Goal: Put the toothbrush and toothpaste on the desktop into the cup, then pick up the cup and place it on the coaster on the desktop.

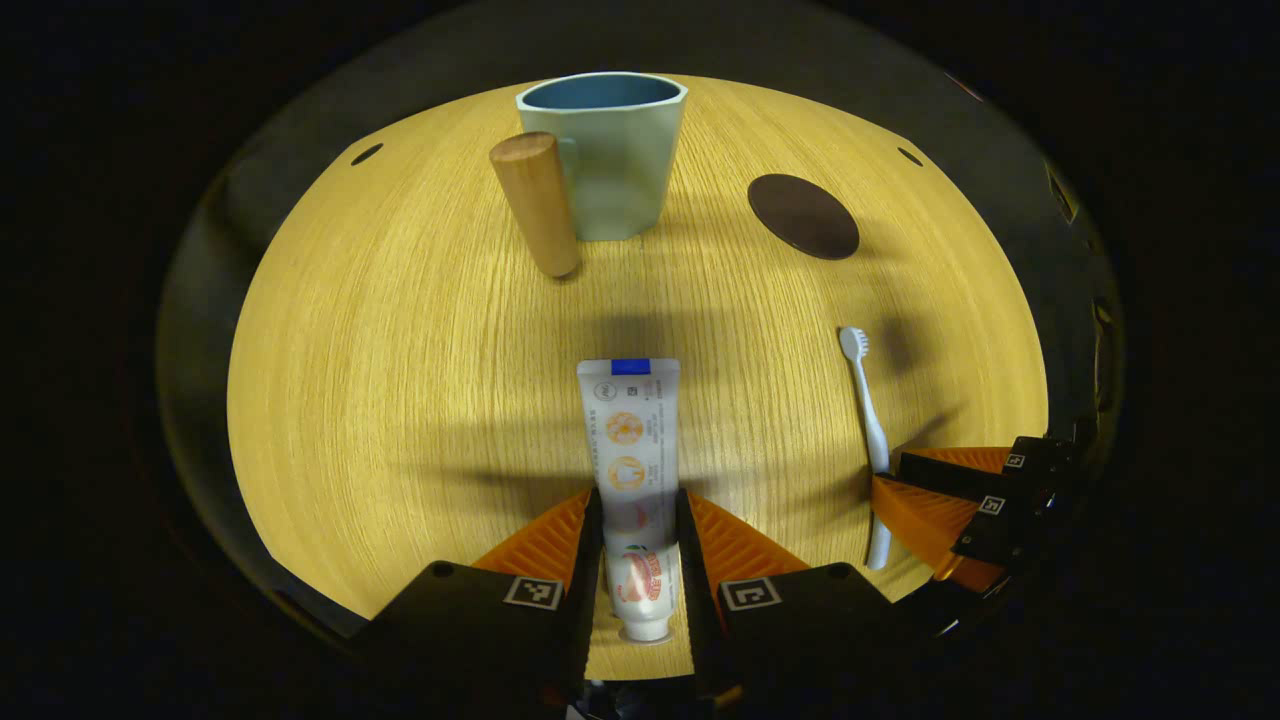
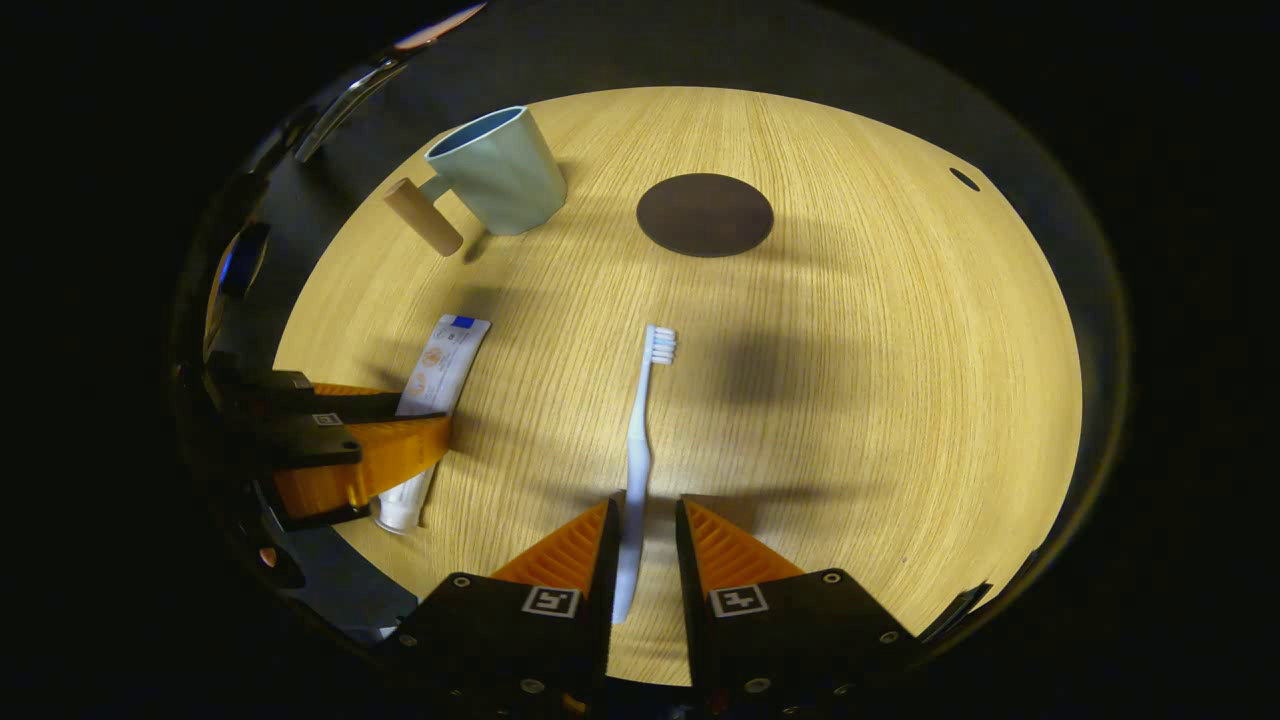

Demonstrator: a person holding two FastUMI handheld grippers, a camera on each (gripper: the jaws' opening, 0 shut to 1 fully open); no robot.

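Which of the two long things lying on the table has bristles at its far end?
The toothbrush, the thin white stick between the right gripper's fingers. The toothpaste tube, lying between the left gripper's fingers, is flat, wide and printed, ending in a cap.

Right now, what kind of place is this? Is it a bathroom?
Probably not a real bathroom: it looks like a wooden desktop set up for practice, with washing-up things laid out: a cup, toothpaste and a toothbrush.
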